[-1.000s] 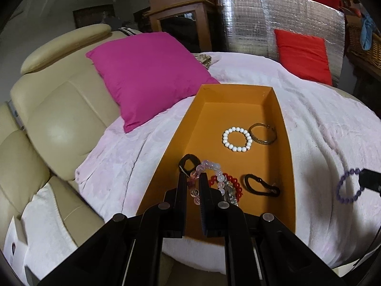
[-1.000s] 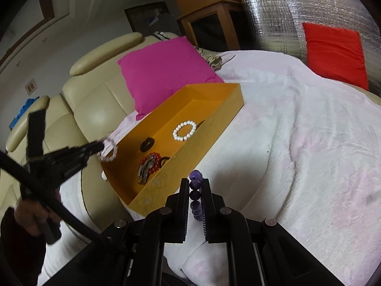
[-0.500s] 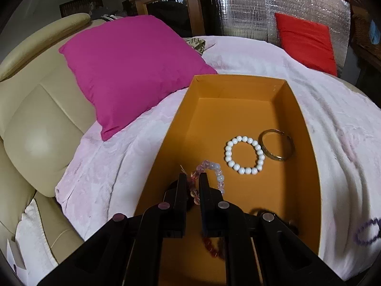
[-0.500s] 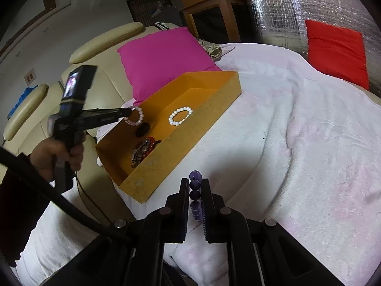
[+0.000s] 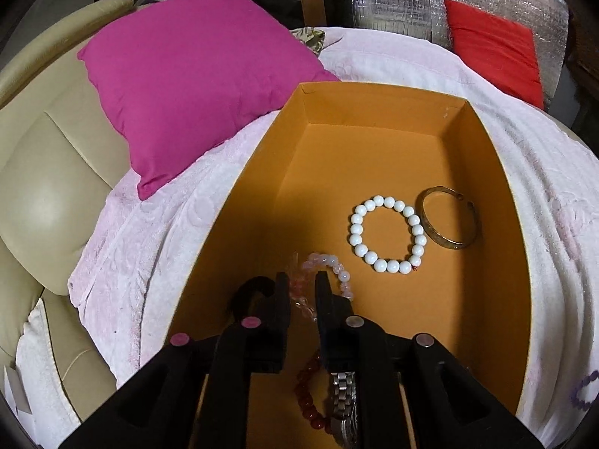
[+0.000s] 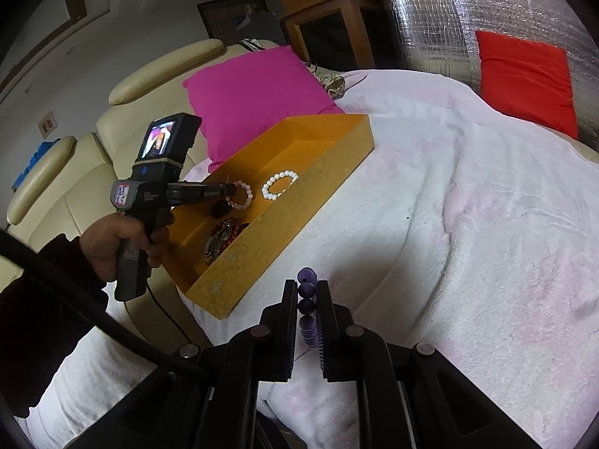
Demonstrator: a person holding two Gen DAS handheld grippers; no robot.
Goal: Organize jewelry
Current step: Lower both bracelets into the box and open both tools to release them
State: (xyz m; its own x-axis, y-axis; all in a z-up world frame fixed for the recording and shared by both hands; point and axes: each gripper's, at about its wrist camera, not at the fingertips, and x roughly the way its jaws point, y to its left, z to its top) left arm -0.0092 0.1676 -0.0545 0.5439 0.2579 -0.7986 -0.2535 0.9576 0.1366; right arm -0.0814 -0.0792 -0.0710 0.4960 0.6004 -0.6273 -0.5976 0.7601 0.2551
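A: Since a second ago, the left claw point(image 5: 301, 292) has travelled from the near end of the orange box point(image 5: 374, 101) further in over its floor, and the view of the box has grown; the right claw point(image 6: 307, 299) has kept its place.

B: How do the left jaws stand?

A: Narrow, and opening right now. The pink bead bracelet point(image 5: 329, 265) is between the tips, part of its loop draped out to the right of the right-hand finger point(image 5: 324, 295). From the right wrist view it hangs at the tips above the box floor.

B: And the right claw?

A: Clamped on the purple bead bracelet point(image 6: 307, 299), beads stacked up between the pads, above the pale pink blanket point(image 6: 468, 205) just beside the box's near corner.

B: Room inside the box?

A: The far half of the floor is bare. The white bead bracelet point(image 5: 387, 234) lies ahead and to the right of the left claw, touching or nearly touching the brass bangle point(image 5: 447, 222) near the right wall. A black loop point(image 5: 247, 290) sits just left of the tips. Under the claw body lie a red bead bracelet point(image 5: 307, 396) and a metal watch point(image 5: 342, 400).

B: Edges?

A: Left wall close beside the left finger; the magenta pillow point(image 5: 198, 86) lies beyond it on the blanket.
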